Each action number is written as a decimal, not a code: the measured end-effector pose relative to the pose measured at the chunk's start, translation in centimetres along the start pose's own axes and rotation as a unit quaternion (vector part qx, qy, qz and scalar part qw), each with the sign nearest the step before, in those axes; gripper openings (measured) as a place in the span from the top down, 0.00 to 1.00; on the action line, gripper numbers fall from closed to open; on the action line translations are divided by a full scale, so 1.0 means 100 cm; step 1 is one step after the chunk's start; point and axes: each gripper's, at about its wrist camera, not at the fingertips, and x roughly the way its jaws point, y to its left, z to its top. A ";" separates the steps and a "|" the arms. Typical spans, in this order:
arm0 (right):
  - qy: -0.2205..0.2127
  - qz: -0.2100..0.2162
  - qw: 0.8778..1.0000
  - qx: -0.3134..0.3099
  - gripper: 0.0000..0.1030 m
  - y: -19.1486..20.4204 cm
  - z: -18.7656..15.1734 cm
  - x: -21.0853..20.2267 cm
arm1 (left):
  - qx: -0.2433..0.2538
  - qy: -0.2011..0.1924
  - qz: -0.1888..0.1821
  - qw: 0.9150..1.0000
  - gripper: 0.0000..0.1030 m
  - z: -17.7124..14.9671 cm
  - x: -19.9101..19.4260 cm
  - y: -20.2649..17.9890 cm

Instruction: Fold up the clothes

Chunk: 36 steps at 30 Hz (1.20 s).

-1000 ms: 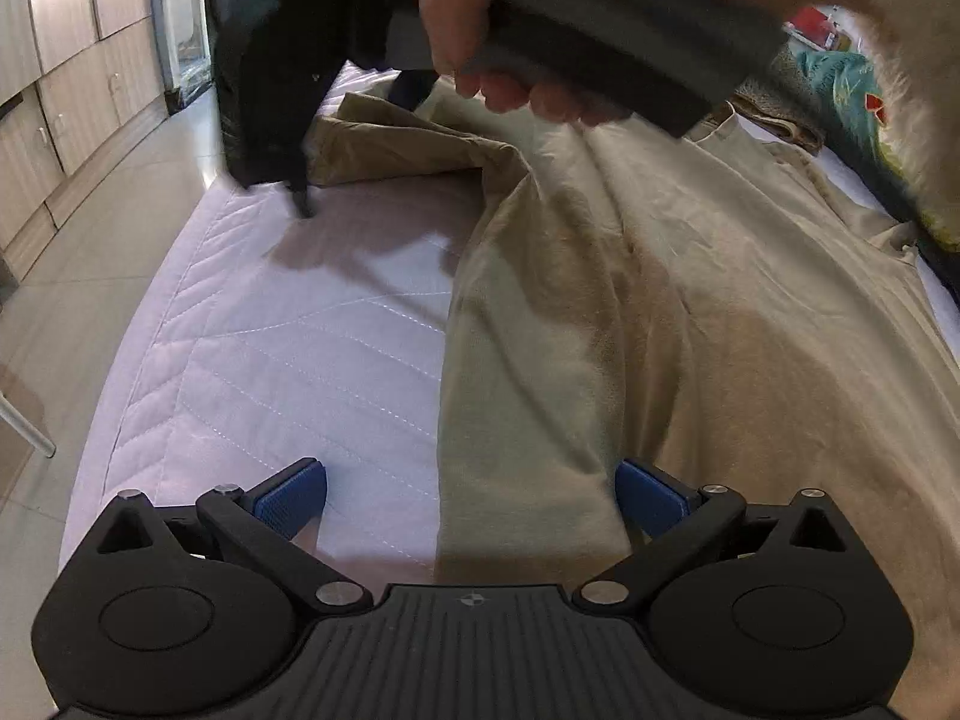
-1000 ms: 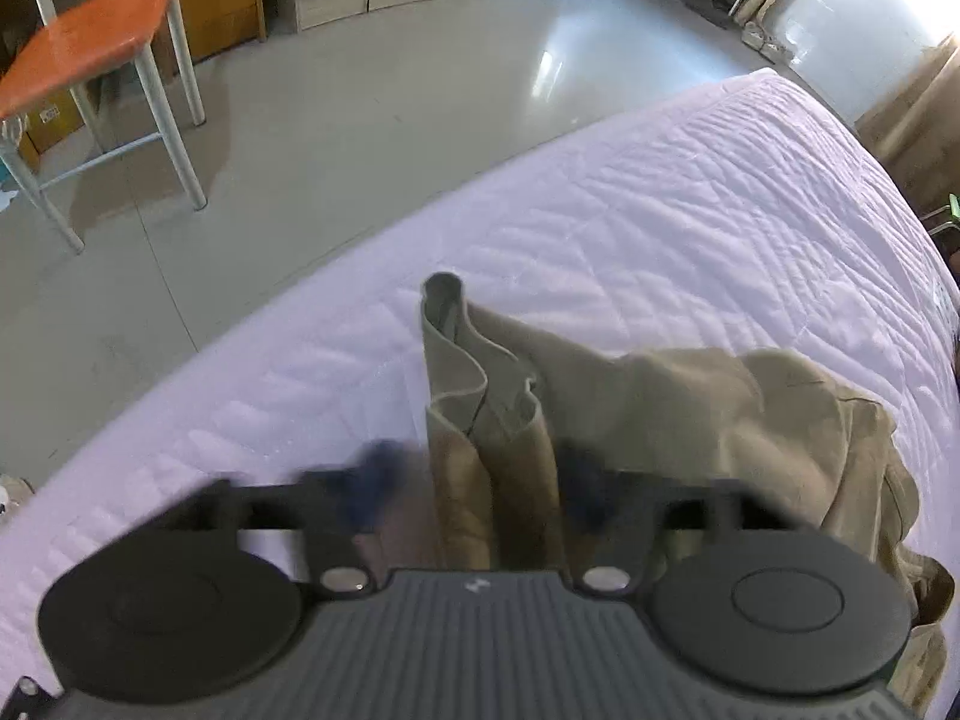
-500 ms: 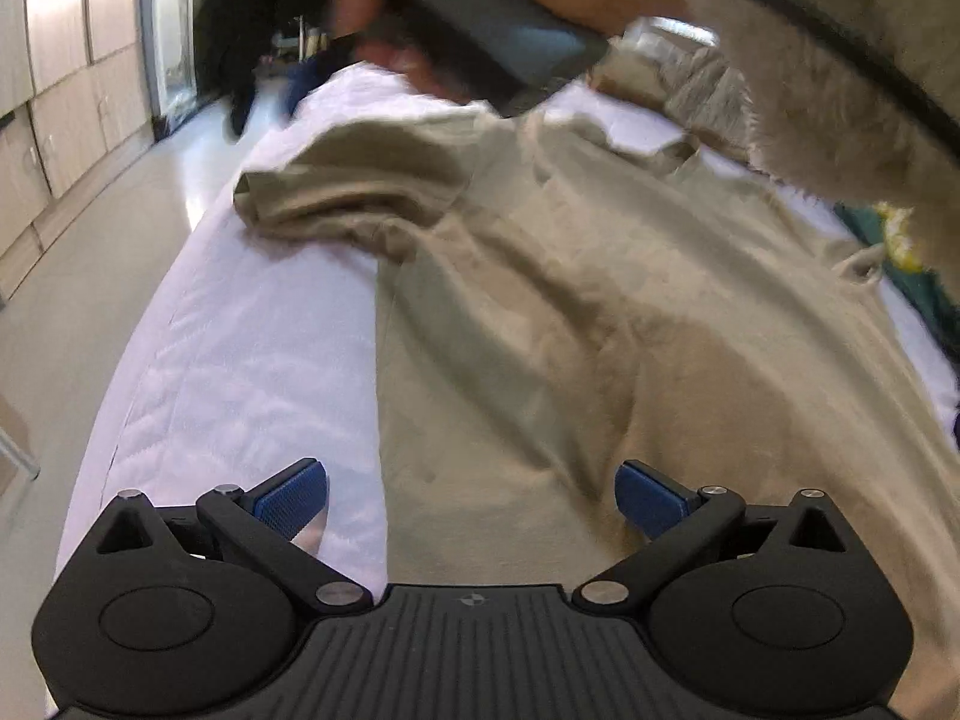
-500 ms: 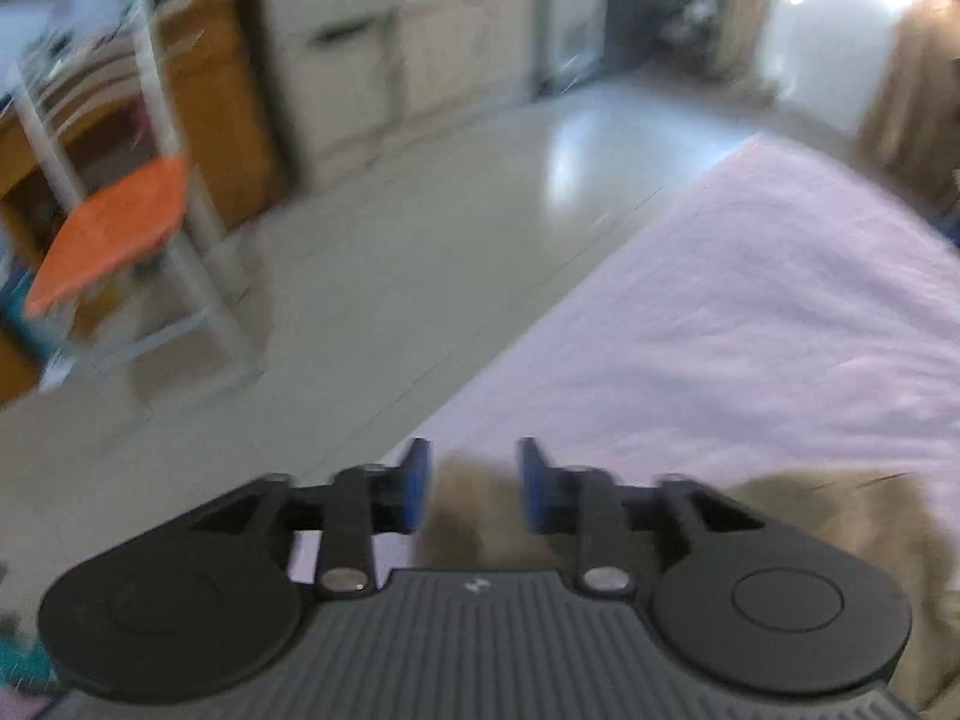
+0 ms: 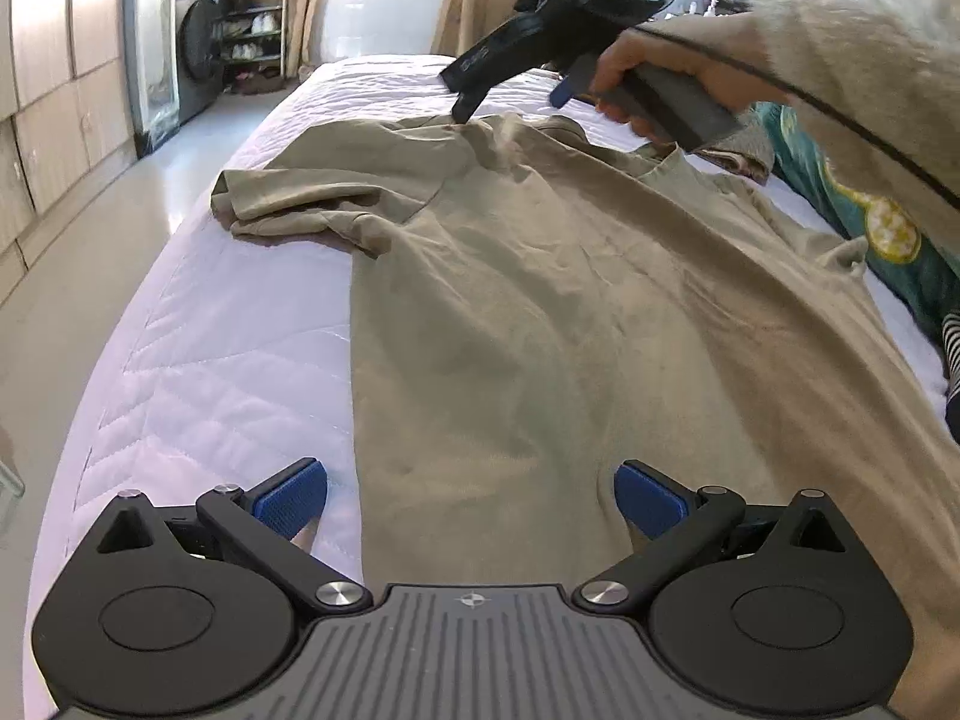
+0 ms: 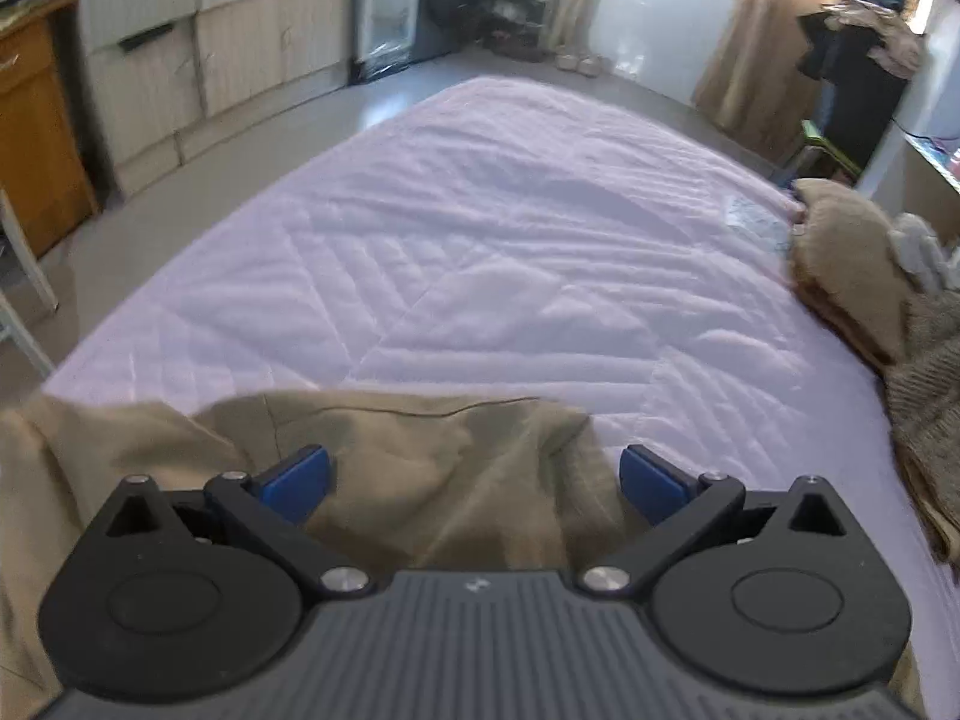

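A khaki T-shirt (image 5: 570, 312) lies spread on the white quilted bed (image 5: 228, 372), its left sleeve bunched at the far left. My left gripper (image 5: 471, 498) is open over the shirt's near left edge, holding nothing. My right gripper (image 5: 510, 105) shows in the left wrist view at the shirt's far shoulder, held in a hand. In the right wrist view my right gripper (image 6: 477, 474) is open, its blue pads (image 6: 297, 477) spread above the shirt's upper edge (image 6: 420, 450), and the cloth lies loose between them.
A teal patterned garment (image 5: 864, 222) lies at the bed's right side. Brown and grey clothes (image 6: 870, 276) are piled on the bed's right edge. The floor, cabinets (image 6: 180, 54) and a shoe rack (image 5: 252, 36) lie beyond the bed.
My right gripper was shut on the sleeve, then moved along the shirt's top and opened, letting the cloth go. The left view now sees the whole shirt laid flatter.
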 end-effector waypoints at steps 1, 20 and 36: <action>0.010 0.003 1.000 -0.001 0.05 0.003 0.000 0.006 | 0.003 -0.002 0.001 1.000 0.00 -0.001 0.000 0.000; -0.011 0.064 0.977 0.203 0.93 -0.044 0.014 0.035 | 0.024 -0.043 -0.044 0.998 0.00 -0.015 -0.001 0.019; -0.007 0.024 0.998 0.061 0.36 0.003 0.045 0.020 | -0.016 -0.036 -0.028 0.999 0.00 0.004 -0.019 0.017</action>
